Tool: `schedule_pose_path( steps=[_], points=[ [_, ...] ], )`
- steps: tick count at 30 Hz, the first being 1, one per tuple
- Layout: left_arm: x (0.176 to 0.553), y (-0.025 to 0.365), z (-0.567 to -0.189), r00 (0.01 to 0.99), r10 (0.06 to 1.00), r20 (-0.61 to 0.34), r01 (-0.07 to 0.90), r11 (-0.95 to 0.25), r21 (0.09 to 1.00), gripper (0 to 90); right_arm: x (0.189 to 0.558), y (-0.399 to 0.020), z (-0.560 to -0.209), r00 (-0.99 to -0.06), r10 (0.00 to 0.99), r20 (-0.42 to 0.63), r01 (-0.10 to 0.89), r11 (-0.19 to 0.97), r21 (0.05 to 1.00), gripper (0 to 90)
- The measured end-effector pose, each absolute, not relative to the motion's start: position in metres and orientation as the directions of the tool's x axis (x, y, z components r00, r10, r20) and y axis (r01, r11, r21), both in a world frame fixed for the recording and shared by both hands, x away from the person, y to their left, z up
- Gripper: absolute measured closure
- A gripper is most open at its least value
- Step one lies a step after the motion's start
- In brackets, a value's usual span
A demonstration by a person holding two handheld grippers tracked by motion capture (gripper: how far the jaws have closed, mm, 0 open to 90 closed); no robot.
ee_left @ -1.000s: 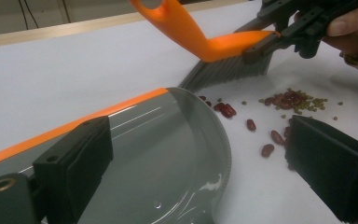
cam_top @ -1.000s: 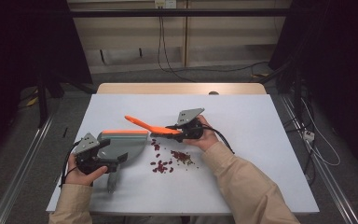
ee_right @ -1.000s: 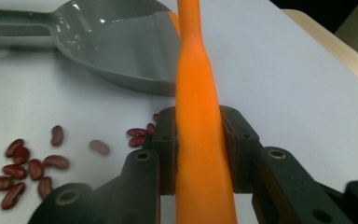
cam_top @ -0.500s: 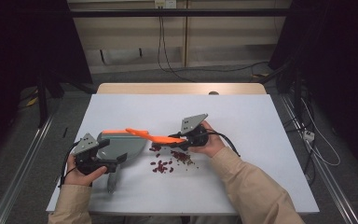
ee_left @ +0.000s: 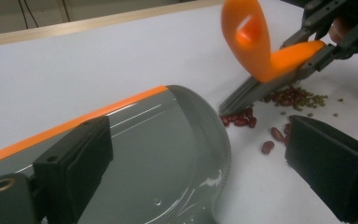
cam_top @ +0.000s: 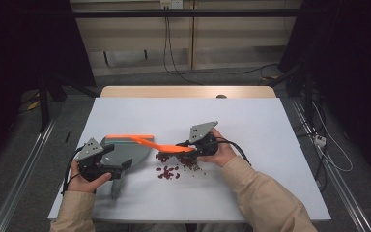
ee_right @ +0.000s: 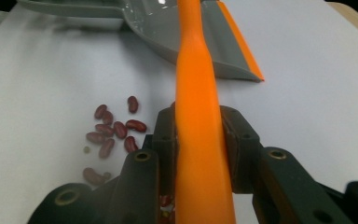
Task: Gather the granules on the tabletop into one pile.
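A grey dustpan (cam_top: 128, 151) with an orange lip lies flat on the white table (cam_top: 270, 125), its handle (cam_top: 116, 189) pointing toward the person. My left gripper (cam_top: 117, 158) stands open over its rear: one jaw hangs above the pan (ee_left: 168, 154), the other beside it over bare table. My right gripper (cam_top: 189, 147) is shut on an orange brush (cam_top: 159, 144), whose handle (ee_right: 198, 116) reaches across the pan's lip. The brush's grey bristles (ee_left: 256, 93) rest at a scatter of red beans (cam_top: 169, 170) and small greenish grains (ee_left: 303, 98) right of the pan.
The table's wooden far edge (cam_top: 188, 92) is well behind the work. Wide white surface lies to the right and behind the hands. Metal rails (cam_top: 24, 169) and cables (cam_top: 319, 145) run along the floor on both sides.
My right gripper has brought the brush a little nearer the person, and the handle has swung down to lie across the pan's lip. The left gripper and the dustpan have not moved.
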State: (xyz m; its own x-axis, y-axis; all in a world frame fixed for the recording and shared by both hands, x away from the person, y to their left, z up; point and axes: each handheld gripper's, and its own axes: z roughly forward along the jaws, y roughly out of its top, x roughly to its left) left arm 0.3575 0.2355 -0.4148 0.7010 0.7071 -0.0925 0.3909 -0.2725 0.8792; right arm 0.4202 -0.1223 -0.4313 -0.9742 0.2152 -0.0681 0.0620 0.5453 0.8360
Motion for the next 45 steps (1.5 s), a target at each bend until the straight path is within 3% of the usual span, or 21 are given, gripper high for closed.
schedule_pose_path(
  steps=[8,16,25,34,45],
  points=[
    [0.358,0.236,-0.415,0.699,0.709,-0.093,0.393,-0.273,0.878,7.5,0.419,-0.123,-0.43,-0.971,0.23,-0.061,0.076,0.543,0.836,71.0],
    [0.359,0.234,-0.415,0.701,0.706,-0.095,0.39,-0.269,0.88,7.5,0.422,-0.13,-0.422,-0.944,0.326,-0.041,0.128,0.478,0.869,71.3],
    [0.359,0.235,-0.414,0.701,0.707,-0.092,0.387,-0.269,0.882,7.5,0.401,-0.133,-0.406,-0.861,0.492,0.126,0.301,0.294,0.907,71.3],
    [0.359,0.234,-0.413,0.7,0.709,-0.083,0.382,-0.274,0.883,7.5,0.357,-0.116,-0.414,-0.722,0.646,0.248,0.425,0.13,0.896,71.3],
    [0.358,0.235,-0.413,0.698,0.712,-0.078,0.379,-0.274,0.884,7.5,0.338,-0.079,-0.428,-0.633,0.693,0.345,0.502,0.029,0.864,71.4]
  ],
)
